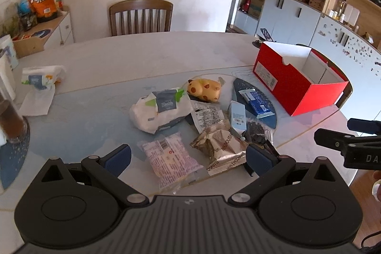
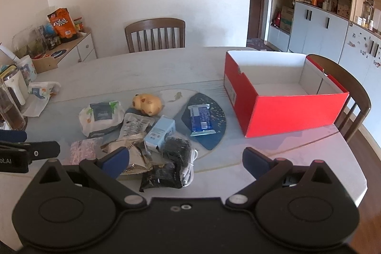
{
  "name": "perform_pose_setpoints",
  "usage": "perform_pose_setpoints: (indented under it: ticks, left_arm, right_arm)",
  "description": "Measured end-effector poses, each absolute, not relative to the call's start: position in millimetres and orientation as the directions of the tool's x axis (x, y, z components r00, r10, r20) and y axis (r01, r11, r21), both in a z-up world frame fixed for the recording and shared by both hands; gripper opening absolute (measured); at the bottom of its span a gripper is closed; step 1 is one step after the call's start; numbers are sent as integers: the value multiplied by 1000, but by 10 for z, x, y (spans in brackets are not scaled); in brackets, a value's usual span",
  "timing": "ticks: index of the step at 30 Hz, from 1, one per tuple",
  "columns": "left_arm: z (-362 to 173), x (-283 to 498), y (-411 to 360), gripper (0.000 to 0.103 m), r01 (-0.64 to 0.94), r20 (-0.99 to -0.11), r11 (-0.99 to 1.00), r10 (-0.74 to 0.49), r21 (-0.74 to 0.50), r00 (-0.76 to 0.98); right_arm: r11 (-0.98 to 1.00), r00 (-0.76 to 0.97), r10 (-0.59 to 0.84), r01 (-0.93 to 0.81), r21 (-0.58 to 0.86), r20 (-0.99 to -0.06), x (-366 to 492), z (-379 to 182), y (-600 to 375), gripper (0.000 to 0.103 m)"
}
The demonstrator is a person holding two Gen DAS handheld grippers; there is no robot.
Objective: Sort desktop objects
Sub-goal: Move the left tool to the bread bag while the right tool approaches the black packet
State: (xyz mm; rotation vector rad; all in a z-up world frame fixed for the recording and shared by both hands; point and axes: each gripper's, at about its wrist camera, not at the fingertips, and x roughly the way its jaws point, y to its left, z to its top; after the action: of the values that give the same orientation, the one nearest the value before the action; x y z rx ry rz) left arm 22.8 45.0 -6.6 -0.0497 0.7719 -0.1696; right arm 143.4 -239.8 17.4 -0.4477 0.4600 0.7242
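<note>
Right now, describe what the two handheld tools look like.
Both match. The left tool has a matte black body with two round hubs, silver pivot pins, angled black link arms and blue pads. The right tool has red pivot caps as well. White lettering marks each one's side.

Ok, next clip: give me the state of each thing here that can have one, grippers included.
Left gripper: open, holding nothing.
Right gripper: open, holding nothing.
Red box: lid off, nothing visible inside.
Wet wipes pack: flap closed, lying flat.
Light blue carton: lying on its side.
Blue snack bar: wrapped, lying on the dark mat.
White cable: loosely coiled.
Yellow spotted toy: on its side.
</note>
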Motion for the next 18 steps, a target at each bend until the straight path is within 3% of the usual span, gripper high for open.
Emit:
perform_pose_setpoints:
  ticks: [11,18]
  left_arm:
    - [-289,453,631,103,181,-670,981,-176,-63,721]
    - [-452,577,647,103,192,-704,979,-181,-63,687]
  right_arm:
    - [712,693,460,-661,-236,-555,1484,-77,-2204,98]
    - [737,713,418,-628,-248,-563,1511,-193,-2139,97]
